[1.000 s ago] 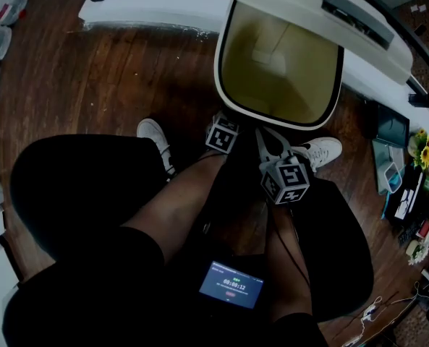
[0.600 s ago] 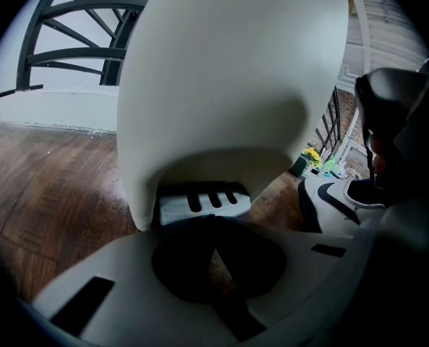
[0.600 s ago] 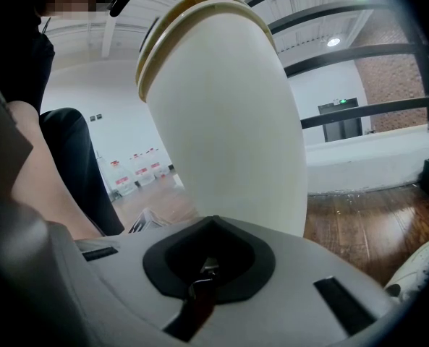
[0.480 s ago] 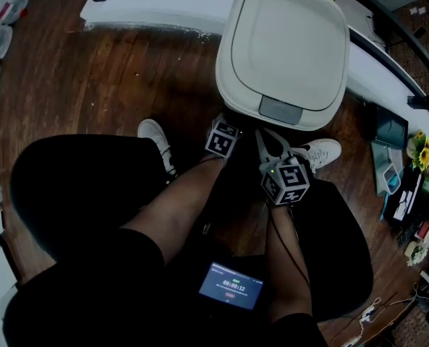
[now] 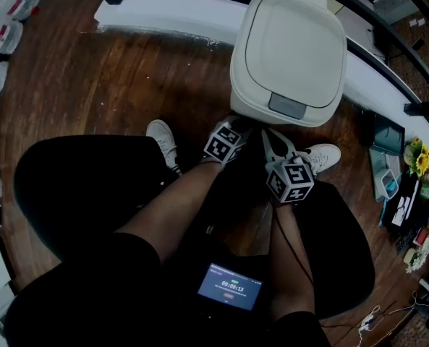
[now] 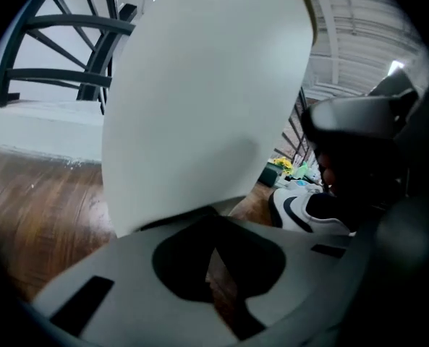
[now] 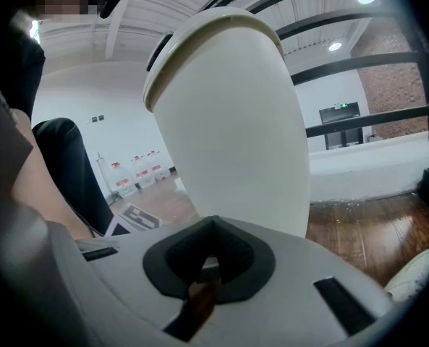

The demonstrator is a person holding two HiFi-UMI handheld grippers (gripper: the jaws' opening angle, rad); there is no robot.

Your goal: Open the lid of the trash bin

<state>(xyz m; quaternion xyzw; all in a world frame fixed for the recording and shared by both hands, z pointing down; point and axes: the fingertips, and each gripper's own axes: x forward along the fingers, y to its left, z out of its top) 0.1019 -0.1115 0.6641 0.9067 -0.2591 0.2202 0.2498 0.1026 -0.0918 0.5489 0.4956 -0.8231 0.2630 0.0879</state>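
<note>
Tongs, head view: your left gripper (image 5: 223,143) and right gripper (image 5: 290,181) sat low between your knees, side by side, just short of the near edge of the trash bin (image 5: 243,96).
Bin, head view: it stood on the wooden floor (image 5: 127,78) beside a white ledge (image 5: 171,9). Its lid (image 5: 295,45) lay flat and closed, with the grey push tab (image 5: 287,105) on your side.
Feet, head view: one white shoe (image 5: 162,142) lay left of the grippers and the other (image 5: 321,155) lay right of them.
Screen, head view: a small lit screen (image 5: 228,286) sat at your lap.
Left gripper view: your jaws were pressed together on nothing. The bin's pale wall rose close ahead, and you could not tell whether the tips touched it. A dark railing (image 6: 62,42) stood behind.
Right gripper view: these jaws were also clenched and empty. The bin stood upright just beyond them, its lid seated on top.
</note>
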